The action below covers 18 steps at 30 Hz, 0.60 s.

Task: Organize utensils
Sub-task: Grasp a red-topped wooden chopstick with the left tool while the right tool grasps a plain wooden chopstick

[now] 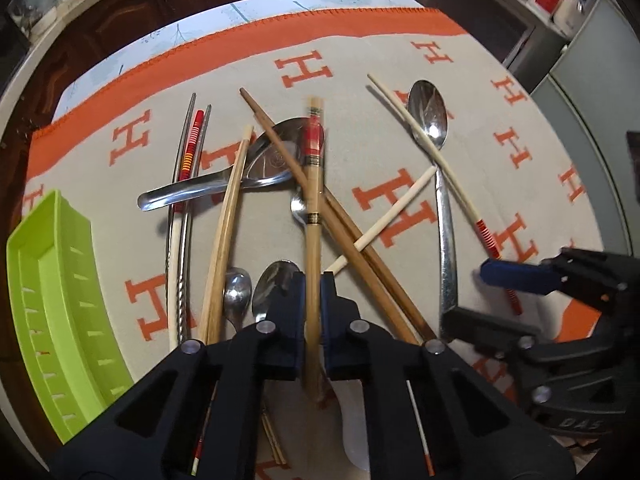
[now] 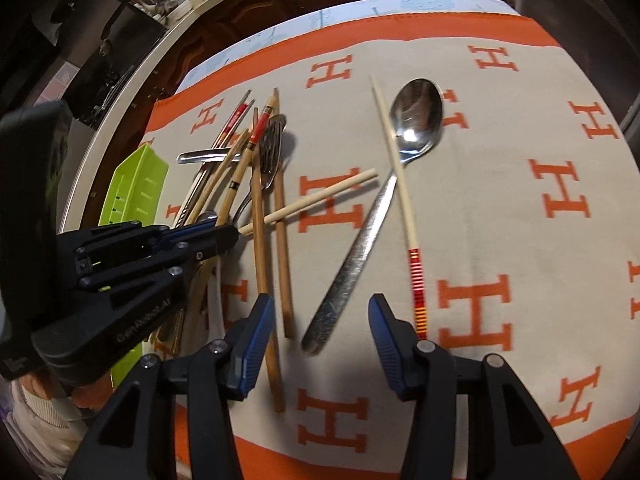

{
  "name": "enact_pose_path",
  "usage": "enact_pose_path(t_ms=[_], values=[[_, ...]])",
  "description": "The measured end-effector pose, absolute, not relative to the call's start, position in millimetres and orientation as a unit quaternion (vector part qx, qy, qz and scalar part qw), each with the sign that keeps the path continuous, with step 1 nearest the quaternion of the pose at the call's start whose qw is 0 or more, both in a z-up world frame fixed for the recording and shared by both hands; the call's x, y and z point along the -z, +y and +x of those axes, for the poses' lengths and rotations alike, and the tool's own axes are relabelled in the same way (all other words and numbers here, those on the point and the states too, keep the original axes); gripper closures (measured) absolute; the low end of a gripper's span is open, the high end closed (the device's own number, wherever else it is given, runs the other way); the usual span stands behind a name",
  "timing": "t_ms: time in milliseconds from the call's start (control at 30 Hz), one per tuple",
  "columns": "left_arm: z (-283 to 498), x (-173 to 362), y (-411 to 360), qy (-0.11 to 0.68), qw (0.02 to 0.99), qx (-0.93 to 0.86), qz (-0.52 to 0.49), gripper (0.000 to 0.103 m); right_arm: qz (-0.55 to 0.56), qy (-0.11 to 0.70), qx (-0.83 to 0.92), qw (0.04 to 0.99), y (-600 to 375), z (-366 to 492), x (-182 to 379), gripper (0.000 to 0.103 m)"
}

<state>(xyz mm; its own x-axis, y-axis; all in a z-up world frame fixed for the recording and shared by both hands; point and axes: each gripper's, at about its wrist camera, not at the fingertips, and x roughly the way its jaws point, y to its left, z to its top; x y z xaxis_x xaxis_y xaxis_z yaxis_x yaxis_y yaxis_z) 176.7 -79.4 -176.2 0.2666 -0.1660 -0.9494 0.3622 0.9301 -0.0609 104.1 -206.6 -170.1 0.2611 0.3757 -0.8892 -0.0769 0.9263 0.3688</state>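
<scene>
While the left gripper (image 1: 313,312) is pinched shut on a bamboo chopstick (image 1: 313,208) with a red band, the stick looks blurred and raised above the pile, its far end over a large spoon (image 1: 276,156) in the middle of the cloth (image 1: 500,184). The right gripper (image 2: 320,340) hangs wide open and empty near the front edge, its jaws either side of a long spoon's handle (image 2: 352,264) without touching it. The green tray (image 1: 60,288) sits at the left edge, apparently with nothing in it. The rest of the utensils lie crossed in a heap: two brown chopsticks (image 1: 360,248) under the held one, a pale chopstick (image 1: 384,224) slanting across them, and steel chopsticks (image 1: 186,216) to the left. The main risk I see is the grip itself: the stick is held near one end, so it could pivot or slip out on a quick swing to the tray. Its far tip might also snag the large spoon or the brown pair and drag them along. The two grippers are close, so a leftward move by the right one could knock the left.
</scene>
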Motion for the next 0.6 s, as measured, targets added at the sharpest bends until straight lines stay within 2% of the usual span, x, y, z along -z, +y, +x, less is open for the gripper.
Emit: enact_pose_path(t_ms=[467, 600], values=[[168, 155, -57, 0.574, 0.801, 0.17, 0.03, 0.098, 0.116, 0.58, -0.178, 0.787, -177, 115, 175, 0.054], [162, 146, -49, 0.57, 0.805, 0.166, 0.019, 0.098, 0.104, 0.582, -0.176, 0.787, -170, 121, 180, 0.06]])
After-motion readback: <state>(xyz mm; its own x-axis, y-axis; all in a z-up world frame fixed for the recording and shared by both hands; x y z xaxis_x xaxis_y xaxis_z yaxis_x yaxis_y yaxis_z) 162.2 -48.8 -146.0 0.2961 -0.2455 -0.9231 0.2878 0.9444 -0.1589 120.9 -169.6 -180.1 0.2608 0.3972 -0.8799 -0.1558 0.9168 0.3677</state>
